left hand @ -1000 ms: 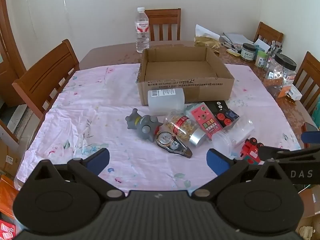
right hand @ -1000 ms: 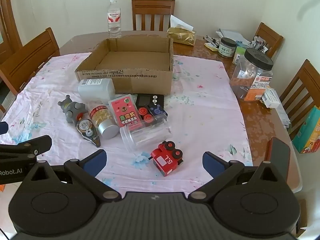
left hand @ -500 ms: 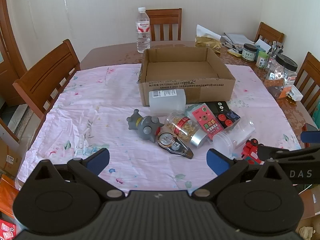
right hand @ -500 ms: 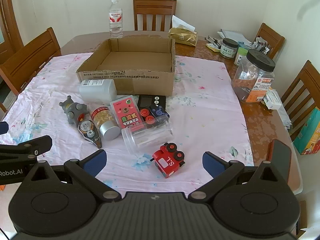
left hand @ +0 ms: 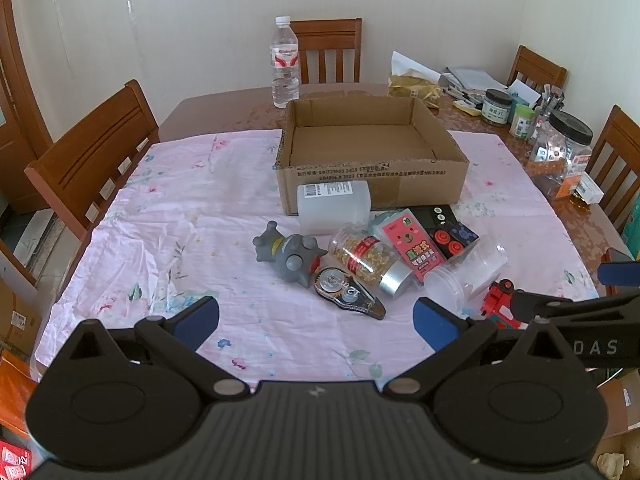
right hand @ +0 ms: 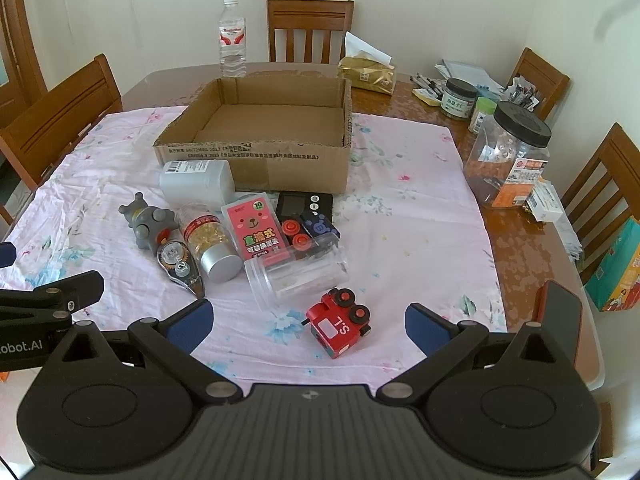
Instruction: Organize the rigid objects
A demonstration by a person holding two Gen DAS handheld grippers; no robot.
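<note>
Pink floral cloth (left hand: 192,232) carries clutter ahead of the left gripper (left hand: 316,320), jaws apart, empty; cardboard box (left hand: 372,172) beyond. Right view: right gripper (right hand: 306,322) spread, red toy train (right hand: 340,326) between its fingertips, untouched.

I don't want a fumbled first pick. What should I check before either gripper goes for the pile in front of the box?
1. Box open, nothing seen inside: ok.
2. Right gripper open, holding nothing: ok.
3. Left gripper open, holding nothing: ok.
4. Red train lies apart from the pile, just ahead of the right gripper: ok as first pick.
5. Clear jar on its side, may roll if nudged: not ok.
6. Pink pack leans on its neighbours, so lifting those first would shift it: not ok.
</note>
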